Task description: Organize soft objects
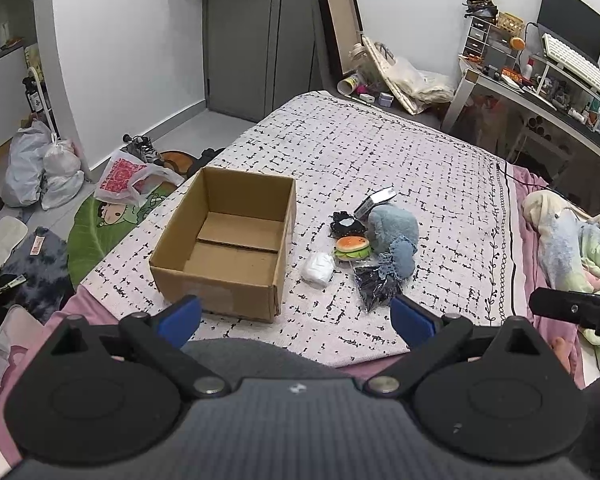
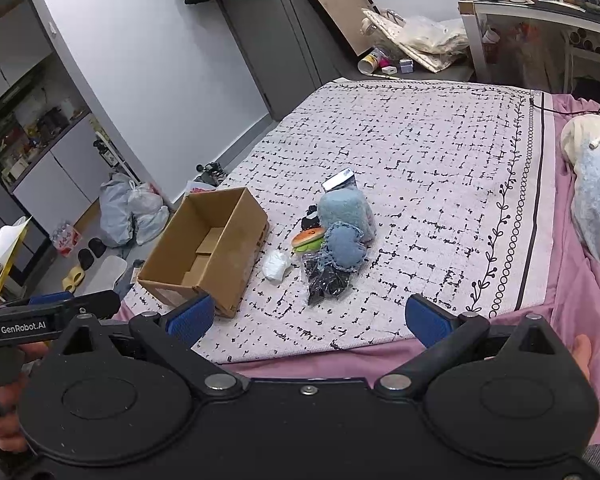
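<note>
Soft objects sit in a small heap on the patterned blanket (image 1: 380, 152), ahead of both my grippers and well apart from them. From my left gripper (image 1: 296, 318), its blue pads spread wide with nothing between them, the heap lies ahead and a little to the right: a blue plush toy (image 1: 394, 226), a burger-shaped squishy (image 1: 353, 247) touching its left side, a white bundle (image 1: 318, 269) just in front of the burger, and a dark bagged item (image 1: 376, 286) nearest to me. The cardboard box (image 1: 228, 240) stands open and empty ahead to the left, just beside the heap. From my right gripper (image 2: 310, 318), also wide apart and holding nothing, the plush toy (image 2: 346, 208) and burger (image 2: 309, 239) are straight ahead, the box (image 2: 212, 248) ahead-left.
</note>
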A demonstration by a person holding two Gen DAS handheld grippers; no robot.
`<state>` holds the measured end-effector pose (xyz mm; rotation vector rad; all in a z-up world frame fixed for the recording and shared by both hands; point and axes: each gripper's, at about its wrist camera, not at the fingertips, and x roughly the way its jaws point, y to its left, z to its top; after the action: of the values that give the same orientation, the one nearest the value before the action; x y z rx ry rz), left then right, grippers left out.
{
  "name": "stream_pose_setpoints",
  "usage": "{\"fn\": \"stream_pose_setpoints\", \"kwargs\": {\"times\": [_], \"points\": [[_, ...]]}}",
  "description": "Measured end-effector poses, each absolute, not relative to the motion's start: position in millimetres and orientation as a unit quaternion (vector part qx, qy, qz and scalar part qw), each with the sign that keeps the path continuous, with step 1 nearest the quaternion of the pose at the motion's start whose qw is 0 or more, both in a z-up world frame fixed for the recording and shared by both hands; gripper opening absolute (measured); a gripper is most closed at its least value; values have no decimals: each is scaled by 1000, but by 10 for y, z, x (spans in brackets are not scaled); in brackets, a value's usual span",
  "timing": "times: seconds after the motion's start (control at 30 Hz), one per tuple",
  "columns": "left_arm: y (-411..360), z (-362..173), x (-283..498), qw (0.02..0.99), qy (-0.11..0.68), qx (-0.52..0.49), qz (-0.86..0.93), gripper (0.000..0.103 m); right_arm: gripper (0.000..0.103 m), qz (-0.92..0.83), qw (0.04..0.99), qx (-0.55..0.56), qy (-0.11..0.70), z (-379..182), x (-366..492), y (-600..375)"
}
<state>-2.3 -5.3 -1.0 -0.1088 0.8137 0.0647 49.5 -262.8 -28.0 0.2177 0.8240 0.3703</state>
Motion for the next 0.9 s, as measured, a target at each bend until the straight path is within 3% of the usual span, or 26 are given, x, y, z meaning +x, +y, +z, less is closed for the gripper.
{"fn": "stream_pose_setpoints", "kwargs": {"times": [0.9], "points": [[-10,-10,-52,916,397,-50,27,100,103,178,897,99,393,-268,482,-2607]]}}
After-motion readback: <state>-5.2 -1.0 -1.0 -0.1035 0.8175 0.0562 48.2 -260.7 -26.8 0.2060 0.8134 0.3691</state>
